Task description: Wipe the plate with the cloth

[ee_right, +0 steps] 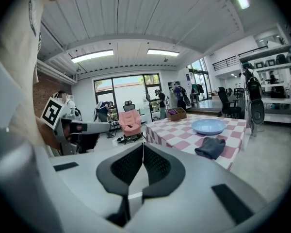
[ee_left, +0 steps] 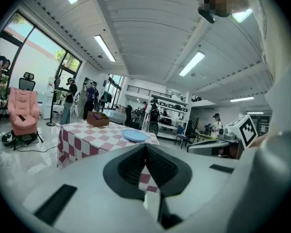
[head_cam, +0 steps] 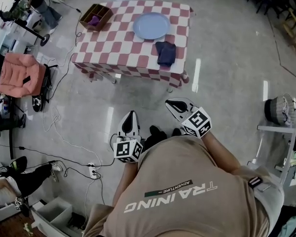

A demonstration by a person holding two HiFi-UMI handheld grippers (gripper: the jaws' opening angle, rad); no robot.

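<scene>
A light blue plate (head_cam: 151, 25) lies on the red-and-white checked table (head_cam: 119, 47) some way ahead of me. A dark blue cloth (head_cam: 166, 53) lies crumpled near the table's front right edge, just short of the plate. Both grippers hang over the floor, well short of the table. My left gripper (head_cam: 130, 114) is shut and empty, and so is my right gripper (head_cam: 170, 103). In the right gripper view the jaws (ee_right: 143, 147) meet, with the plate (ee_right: 208, 126) and cloth (ee_right: 211, 147) beyond. The left gripper view shows its jaws (ee_left: 145, 147) closed and the plate (ee_left: 135, 136) far off.
A wooden box (head_cam: 95, 17) with something purple in it stands on the table's far left corner. A pink chair (head_cam: 20, 74) stands at the left. Cables and a power strip (head_cam: 92, 172) lie on the floor. A basket (head_cam: 279, 108) sits at the right. People stand far behind the table.
</scene>
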